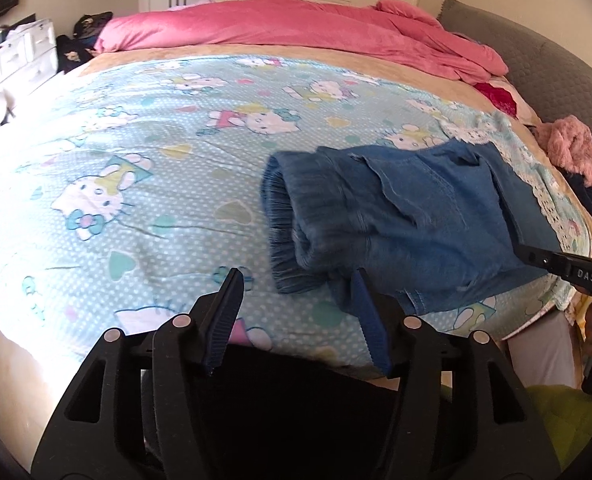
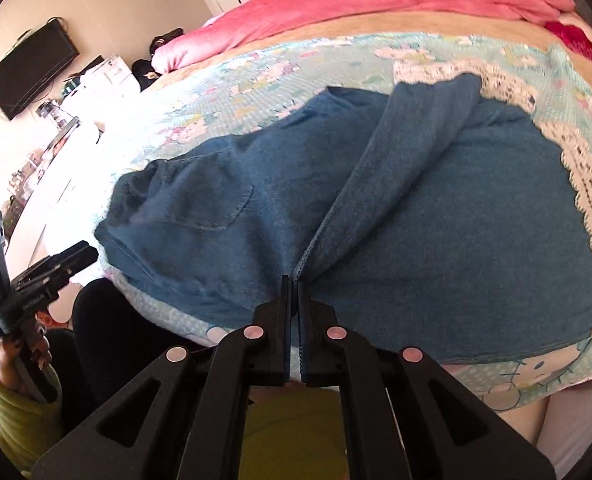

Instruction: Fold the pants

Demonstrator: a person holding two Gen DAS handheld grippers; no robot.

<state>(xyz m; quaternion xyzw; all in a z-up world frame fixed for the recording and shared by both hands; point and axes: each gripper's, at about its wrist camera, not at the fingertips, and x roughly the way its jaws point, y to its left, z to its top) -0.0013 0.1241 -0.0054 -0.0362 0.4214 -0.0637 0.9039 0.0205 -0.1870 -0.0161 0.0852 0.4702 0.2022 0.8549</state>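
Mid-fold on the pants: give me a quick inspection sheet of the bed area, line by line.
Surface: bed with a cartoon-cat sheet, lace-edged on the right side.
Job's things: blue pants folded over, a fold ridge on top, elastic waistband toward the left gripper.
Clutter: pink blanket heaped at the far end; fuzzy pink item at the bed's right edge.
Grippers: left gripper open, nothing between its fingers, beside the waistband; right gripper shut at the foot of the fold ridge; whether it pinches cloth is unclear.
Cables: nothing seen.
Surroundings: wall screen, white drawers, cupboards behind.
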